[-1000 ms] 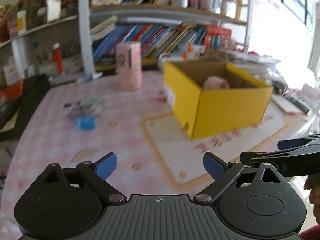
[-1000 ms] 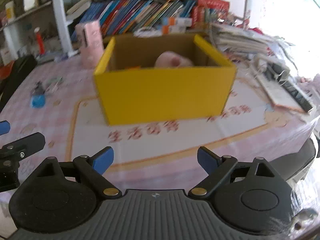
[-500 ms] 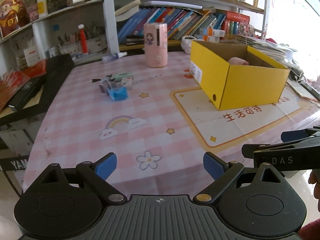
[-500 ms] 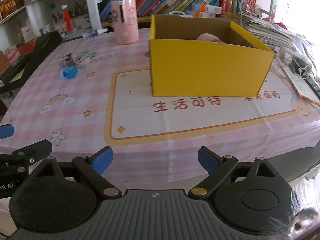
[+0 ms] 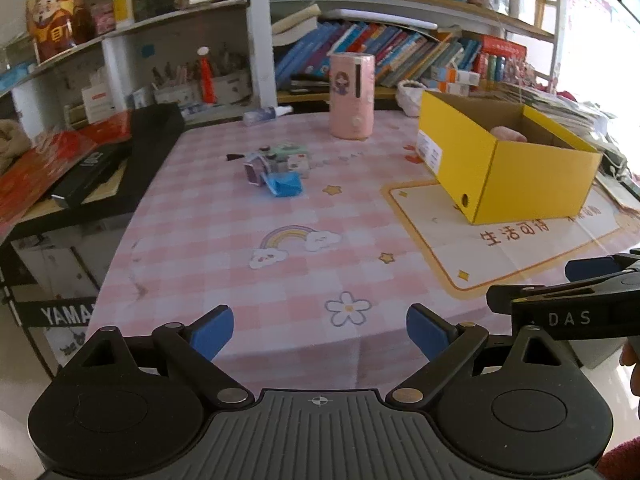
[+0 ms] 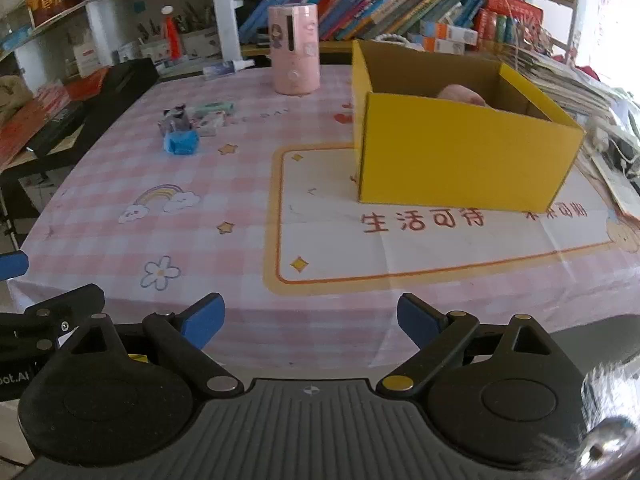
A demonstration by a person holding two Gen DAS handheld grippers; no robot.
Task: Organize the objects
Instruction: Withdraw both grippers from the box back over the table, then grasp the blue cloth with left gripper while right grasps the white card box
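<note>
A pink checked table [image 6: 224,184] holds a yellow box [image 6: 460,156] with a pink item [image 6: 460,98] inside. A pink canister [image 5: 352,96] stands behind 1 small clutter pile [image 5: 276,166]. Left gripper [image 5: 320,330] and right gripper [image 6: 310,316] gape empty at the near edge.

Daylight floods in from the right, blowing out the upper right corner of both views to white glare. The tablecloth [image 5: 280,216] is evenly lit and sharp, with soft shadows. Fisheye distortion curves the bookshelves [image 6: 400,4] and darkens the corners.
</note>
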